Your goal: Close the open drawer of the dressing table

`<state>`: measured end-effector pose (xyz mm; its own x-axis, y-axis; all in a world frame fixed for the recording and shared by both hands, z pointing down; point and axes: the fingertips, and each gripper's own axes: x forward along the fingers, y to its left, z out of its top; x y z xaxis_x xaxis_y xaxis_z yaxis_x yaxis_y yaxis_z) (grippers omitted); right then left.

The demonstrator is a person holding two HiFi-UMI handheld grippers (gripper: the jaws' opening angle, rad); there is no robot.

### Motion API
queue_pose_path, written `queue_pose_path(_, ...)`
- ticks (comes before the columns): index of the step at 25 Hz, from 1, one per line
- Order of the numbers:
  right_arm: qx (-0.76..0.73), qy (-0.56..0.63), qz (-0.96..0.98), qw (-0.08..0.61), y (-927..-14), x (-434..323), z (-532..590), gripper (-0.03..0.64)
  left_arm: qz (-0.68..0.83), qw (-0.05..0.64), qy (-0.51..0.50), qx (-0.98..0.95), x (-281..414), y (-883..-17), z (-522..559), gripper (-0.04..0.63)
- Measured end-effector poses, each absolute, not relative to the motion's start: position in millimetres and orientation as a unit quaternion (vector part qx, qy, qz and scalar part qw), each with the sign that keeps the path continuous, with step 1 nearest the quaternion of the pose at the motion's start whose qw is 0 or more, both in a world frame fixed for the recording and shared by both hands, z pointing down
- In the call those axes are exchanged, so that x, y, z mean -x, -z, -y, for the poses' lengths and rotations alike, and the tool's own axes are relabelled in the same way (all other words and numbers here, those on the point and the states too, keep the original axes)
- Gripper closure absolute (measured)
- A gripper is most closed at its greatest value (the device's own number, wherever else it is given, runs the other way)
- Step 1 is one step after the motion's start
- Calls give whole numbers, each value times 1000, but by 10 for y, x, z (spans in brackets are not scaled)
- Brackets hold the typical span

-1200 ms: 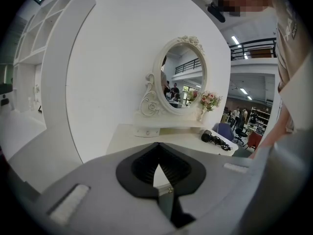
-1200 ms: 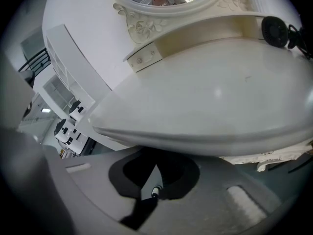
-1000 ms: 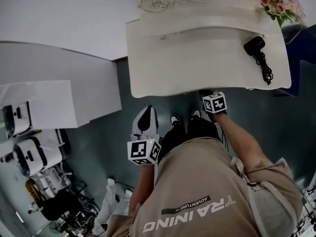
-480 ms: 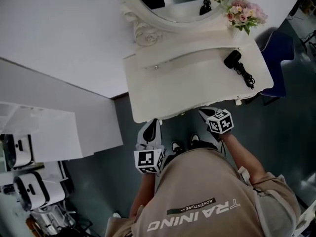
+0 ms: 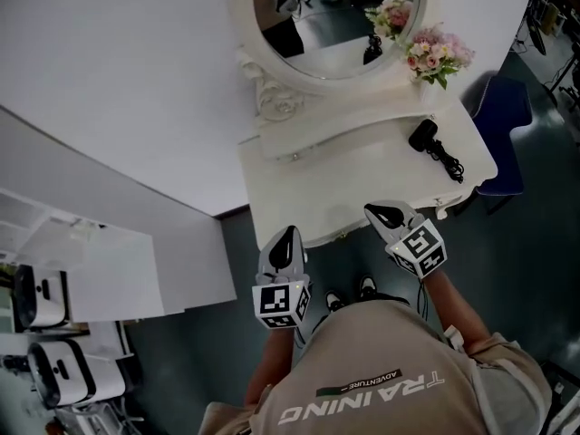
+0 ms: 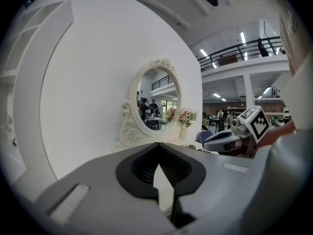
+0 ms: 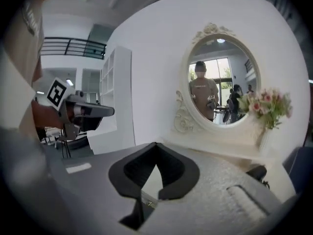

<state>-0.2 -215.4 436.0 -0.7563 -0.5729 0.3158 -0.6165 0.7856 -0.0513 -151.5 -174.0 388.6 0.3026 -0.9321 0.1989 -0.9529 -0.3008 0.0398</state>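
A white dressing table (image 5: 353, 175) stands on grey floor (image 5: 526, 270) against a white wall (image 5: 118, 80). Its drawer is hidden under the tabletop's front edge. An oval mirror (image 5: 335, 21) lines the back edge, with flowers (image 5: 435, 53) and a black hair dryer (image 5: 424, 136) toward the right corner. The left gripper (image 5: 288, 234) and right gripper (image 5: 377, 210) hover at the front edge, jaws closed on nothing. The shirt (image 5: 381, 370) reads "TRAINING" and "ADVENTURE".

Smooth, satin cream-painted counter (image 5: 362, 175); glossy glass mirror (image 5: 335, 25); matt grey plastic left tool (image 6: 157, 151) and right tool (image 7: 156, 148), ribbed black pads (image 6: 137, 170).

Centre frame, the dressing table (image 5: 353, 178) is mostly bare on top; a hair dryer (image 5: 423, 135) (cord trailing) and flowers (image 5: 437, 51) crowd its upper-right end, a blue chair (image 5: 504, 120) just beyond.
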Motion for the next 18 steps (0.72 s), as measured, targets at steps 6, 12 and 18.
queue_pose_path(6, -326, -17, 941, 93, -3709, 209, 2071, 615, 589, 31, -54, -806, 1576, -3413, 1767, 577)
queue_pose_path(12, -340, 23, 938, 60, -3328, 234, 2062, 615, 593, 2, -45, -804, 1693, -3207, 1808, 577)
queue_pose_path(18, -364, 59, 928, 54, -3121, 181, 2031, 615, 599, -34, -15, -800, 1730, -2861, 1830, 577)
